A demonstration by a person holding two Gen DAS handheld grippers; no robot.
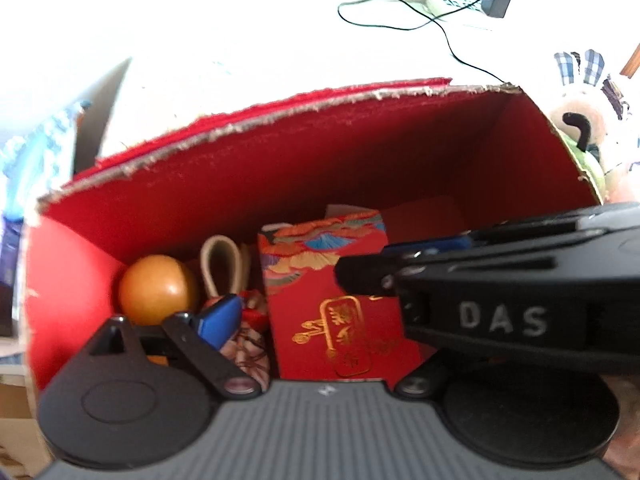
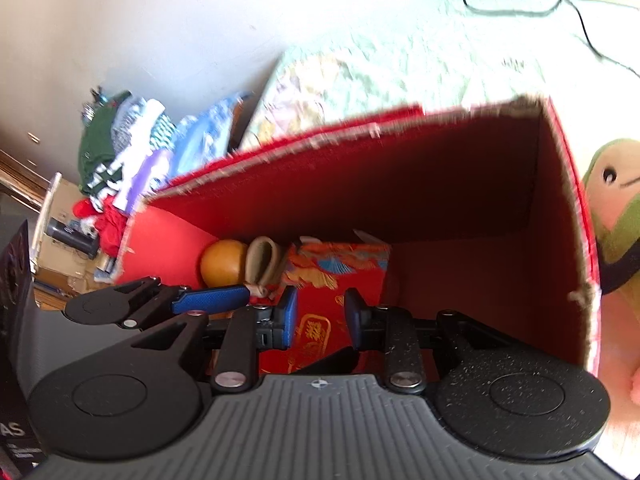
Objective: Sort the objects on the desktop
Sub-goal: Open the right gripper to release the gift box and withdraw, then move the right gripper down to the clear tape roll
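Observation:
A red box point(image 1: 280, 184) with a frayed rim holds an orange ball point(image 1: 158, 288), a beige loop point(image 1: 224, 264), a patterned cloth piece point(image 1: 248, 344) and a red envelope with gold print point(image 1: 340, 300). My left gripper point(image 1: 328, 320) hangs open over the box; only its left blue pad shows, and the right finger is hidden behind my right gripper point(image 1: 372, 272), which reaches in from the right. In the right wrist view my right gripper point(image 2: 322, 320) stands open above the red envelope point(image 2: 320, 272), with the ball point(image 2: 224, 264) and the box wall point(image 2: 400, 176) beyond.
A plush toy point(image 2: 616, 208) leans against the box's right side. A black cable with an adapter point(image 1: 496, 0) lies on the pale cloth behind the box. At the left, beyond the table, are a pile of clothes point(image 2: 132, 152) and a cardboard box point(image 2: 60, 240).

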